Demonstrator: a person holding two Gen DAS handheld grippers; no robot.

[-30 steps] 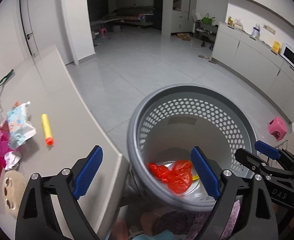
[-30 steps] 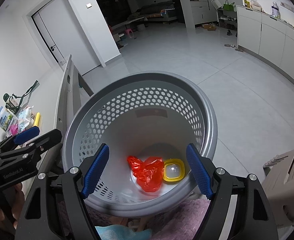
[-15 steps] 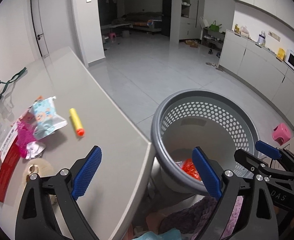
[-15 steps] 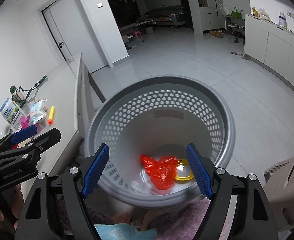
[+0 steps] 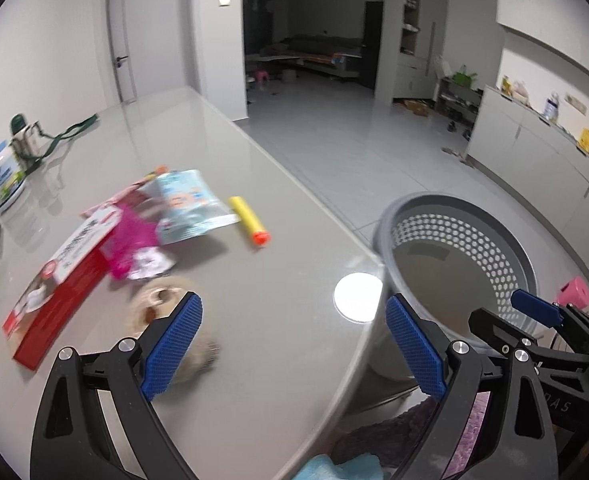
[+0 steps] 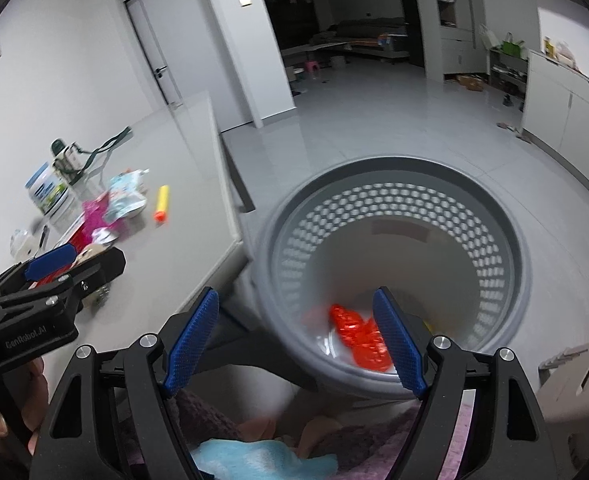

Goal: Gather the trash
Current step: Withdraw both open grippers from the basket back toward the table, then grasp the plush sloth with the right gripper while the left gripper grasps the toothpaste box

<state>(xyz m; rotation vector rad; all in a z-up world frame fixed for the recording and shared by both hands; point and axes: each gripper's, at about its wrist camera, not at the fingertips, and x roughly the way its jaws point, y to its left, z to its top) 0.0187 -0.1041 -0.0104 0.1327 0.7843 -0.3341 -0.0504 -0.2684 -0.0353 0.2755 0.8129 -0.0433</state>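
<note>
A grey perforated basket (image 6: 494,216) (image 5: 530,272) stands on the floor beside the table's corner, holding a crumpled red bag (image 6: 358,336) and a scrap of yellow lid. On the grey table (image 5: 278,280) lies litter: a yellow foam dart (image 5: 250,226), a pale blue wrapper (image 5: 182,204), a pink wrapper (image 5: 130,240), a red and white box (image 5: 60,284) and a round beige packet (image 5: 154,308). My left gripper (image 5: 294,344) is open above the table's near edge, empty. My right gripper (image 6: 294,340) is open over the basket's near rim, empty.
A white and blue tub (image 5: 0,178) and a green-strapped item (image 5: 26,140) sit at the table's far left. A pink stool (image 5: 576,294) stands beyond the basket. White cabinets (image 5: 534,148) line the right wall. A person's pink clothing and feet show under both grippers.
Both grippers have swung left from over the basket toward the table. The litter pile now sits nearer the centre of the left wrist view, and the basket has slid to the right.
</note>
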